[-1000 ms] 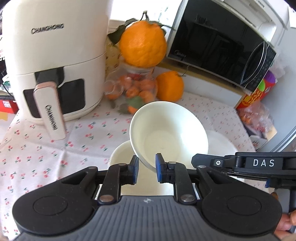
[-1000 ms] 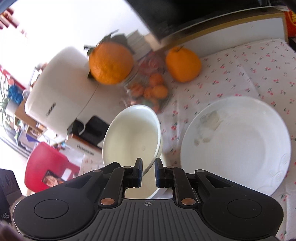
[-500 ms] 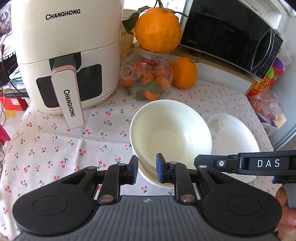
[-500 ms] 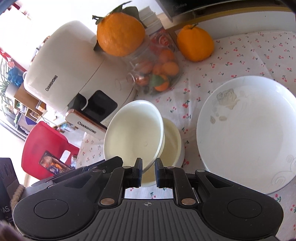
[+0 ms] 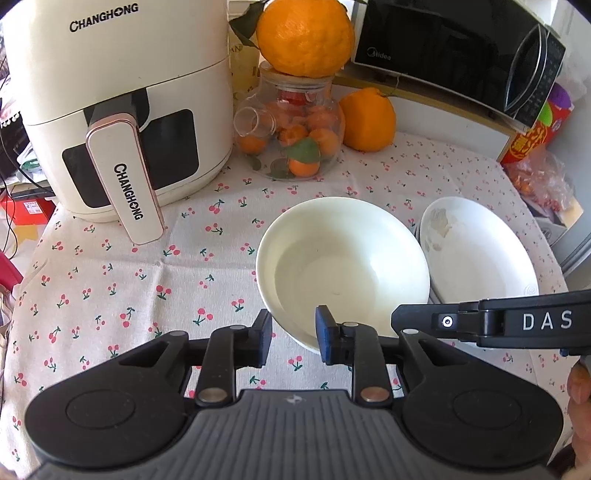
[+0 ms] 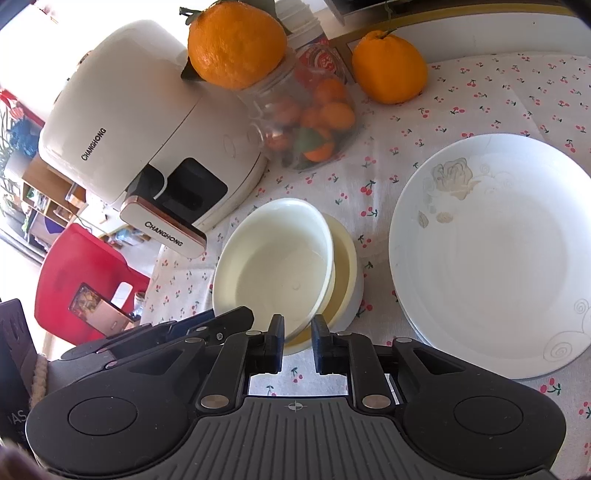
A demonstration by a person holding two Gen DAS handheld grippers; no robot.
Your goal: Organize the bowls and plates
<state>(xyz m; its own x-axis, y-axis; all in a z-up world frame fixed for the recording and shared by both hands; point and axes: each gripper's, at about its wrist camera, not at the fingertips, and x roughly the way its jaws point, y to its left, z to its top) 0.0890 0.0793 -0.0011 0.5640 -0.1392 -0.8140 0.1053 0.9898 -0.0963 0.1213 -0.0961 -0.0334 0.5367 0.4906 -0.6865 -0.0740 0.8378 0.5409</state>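
Bowls first: the white top bowl (image 5: 343,266) sat nested in a second bowl (image 6: 345,266) at the middle of the frame in both views. In the right wrist view it looked shoved a bit to the left, so the lower bowl's cream inside showed as a crescent on its right side. Both were empty.

Left tongs (image 5: 293,338) had just been opening. The gap was fairly narrow, with the near rim of the top bowl between the blue pads (image 5: 325,334), and the pads weren't pressing on it.

Right tongs (image 6: 298,341) were narrow too, with that same bowl's rim right at the pad tips. I honestly couldn't tell if they were pinching it or just sitting around it.

A stack of white plates (image 6: 491,266) was just beside the bowls on the right. The top one had a pale flower print and swirls.

All of it sat on the counter (image 5: 110,280), which had a cherry-print cloth over it. The back of the counter was pretty crowded:
- a cream Changhong air fryer (image 5: 122,110) at upper left
- a glass jar (image 5: 291,136) of small oranges with a big orange (image 5: 304,35) parked on its mouth
- another orange (image 5: 367,120) just right of the jar
- a black microwave (image 5: 458,51) at upper right
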